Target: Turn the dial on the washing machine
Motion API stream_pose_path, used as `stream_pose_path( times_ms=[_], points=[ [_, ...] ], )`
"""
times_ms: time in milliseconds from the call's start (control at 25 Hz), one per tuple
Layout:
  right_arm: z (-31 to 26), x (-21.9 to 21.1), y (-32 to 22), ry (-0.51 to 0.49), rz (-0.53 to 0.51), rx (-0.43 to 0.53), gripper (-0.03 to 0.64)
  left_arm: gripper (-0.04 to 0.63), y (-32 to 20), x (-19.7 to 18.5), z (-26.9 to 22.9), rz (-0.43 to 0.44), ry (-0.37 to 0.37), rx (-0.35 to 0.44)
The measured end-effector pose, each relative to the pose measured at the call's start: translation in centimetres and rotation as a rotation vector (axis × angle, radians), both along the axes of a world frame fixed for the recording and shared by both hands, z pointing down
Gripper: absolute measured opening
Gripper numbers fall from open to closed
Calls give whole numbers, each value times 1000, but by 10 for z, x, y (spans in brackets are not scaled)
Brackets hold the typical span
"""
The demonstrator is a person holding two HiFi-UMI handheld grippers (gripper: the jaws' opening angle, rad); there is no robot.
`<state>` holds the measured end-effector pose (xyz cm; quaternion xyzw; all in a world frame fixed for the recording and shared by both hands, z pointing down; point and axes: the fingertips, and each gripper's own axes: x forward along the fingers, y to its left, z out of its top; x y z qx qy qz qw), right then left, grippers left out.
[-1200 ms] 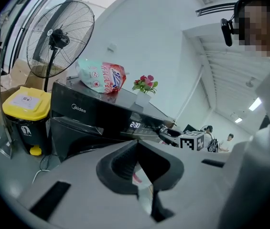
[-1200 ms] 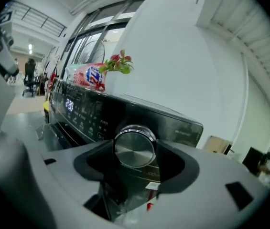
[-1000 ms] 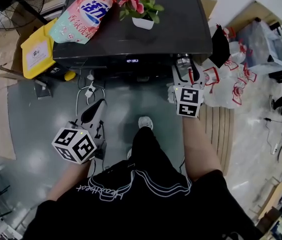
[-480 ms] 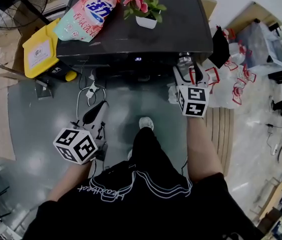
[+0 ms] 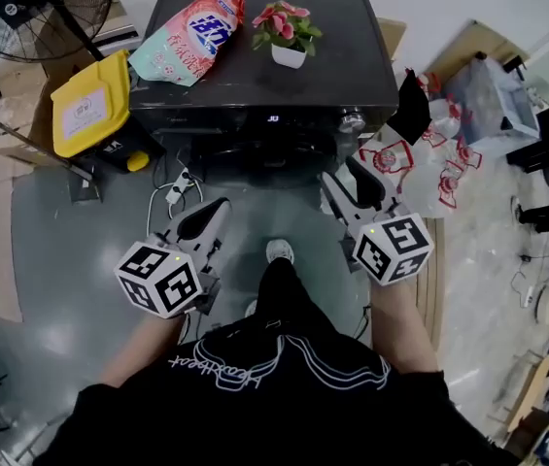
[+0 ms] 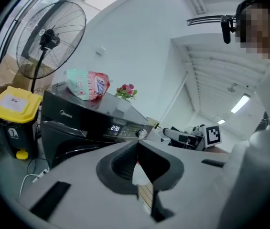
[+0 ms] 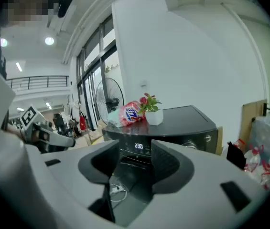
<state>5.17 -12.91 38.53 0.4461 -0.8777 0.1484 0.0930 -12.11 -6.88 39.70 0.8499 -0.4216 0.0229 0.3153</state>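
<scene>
The left gripper (image 5: 218,210) is held low in front of the person with its fingers brought together: in the left gripper view the tips meet and nothing sits between them. The right gripper (image 5: 344,175) has its fingers at a moderate gap. They have just been closing, and the right gripper view shows only open air between them. The washing machine (image 5: 255,76) stands ahead of both sets of fingers, well apart from them, with its front panel facing the person. The dial (image 5: 354,120) is on the right end of that panel. It lies ahead of the right fingers and slightly to their right, and neither gripper touches it. In the left gripper view it appears just beyond and above the closed fingertips. Its setting is too small to read. The lit display (image 5: 272,118) sits on the panel left of the dial, directly ahead of the gap between the right fingers. On the machine's top, beyond both grippers, a detergent pouch (image 5: 188,37) lies flat, with a potted flowering plant (image 5: 287,35) upright just beside it. A yellow-lidded bin (image 5: 89,105) stands on the floor (image 5: 60,241) beyond and to the left of the left fingers. What appear to be white plastic bags (image 5: 420,163) lie to the right of the right fingers.
</scene>
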Motion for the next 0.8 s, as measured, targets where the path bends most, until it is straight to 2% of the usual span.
stream_pose_path(
  times_ms=[160,360,440,520,800],
  points=[
    [-38,-7,42,-103,6,7,138,5,22,13,-42,101,24,74],
    [-79,-16,93,-125,-12,58,45,5,54,15,-92,169,49,162],
    [-91,-22,115,-133,-42,81,44,6,67,17,-108,191,59,186],
    [-100,-29,136,-142,-80,96,5,6,80,21,-121,213,70,210],
    [-117,-33,175,-211,-153,111,4,6,112,38,-138,270,69,262]
  ],
)
